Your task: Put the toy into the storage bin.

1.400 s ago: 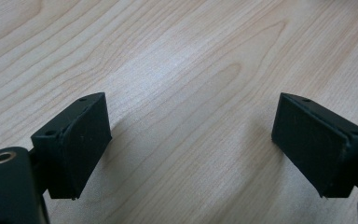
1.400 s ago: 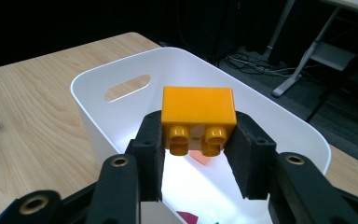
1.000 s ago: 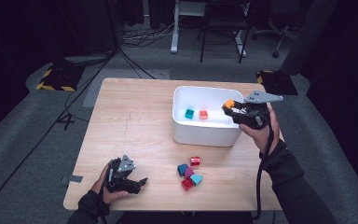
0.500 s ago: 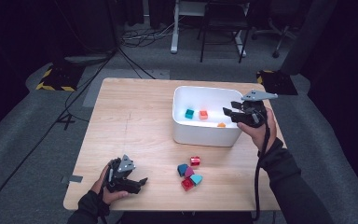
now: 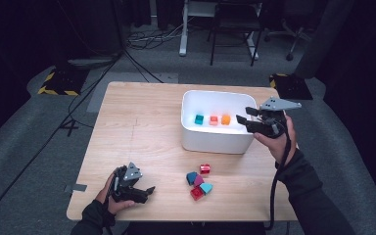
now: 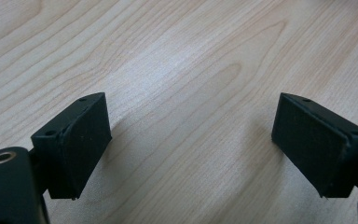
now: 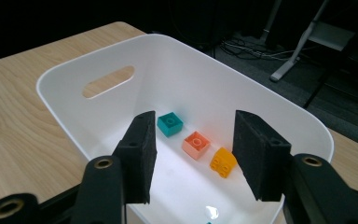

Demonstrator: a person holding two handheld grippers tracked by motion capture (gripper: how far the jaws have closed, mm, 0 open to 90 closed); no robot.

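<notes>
the wooden table [image 5: 142, 127] carries everything here, and most of its surface is bare because the work is bunched toward the right and the near edge. the white bin [image 5: 219, 142] sits right of the middle, handle slot on its far wall, and it is plainly the collecting place: three small bricks lie in a row on its floor, a teal brick [image 7: 170, 124], a salmon brick [image 7: 196, 144] and an orange brick [image 7: 223, 162], near one another but apart. the right gripper [image 5: 245, 123] hangs over the bin's right rim, its fingers [image 7: 139, 158] spread with nothing between them, which to my eye fits a drop just made over the bin, the orange brick lying directly beneath the gap. the left gripper [image 5: 147, 192] rests low by the near left corner of the table, fingers [image 6: 77, 140] spread wide over bare wood and holding nothing, parked out of the way while the other hand works. the loose cluster of bricks [image 5: 198, 183] waits on the table in front of the bin, with a red brick [image 5: 205, 169] lying just beyond it, all within easy reach of the right hand, so i'd judge several more trips remain.
</notes>
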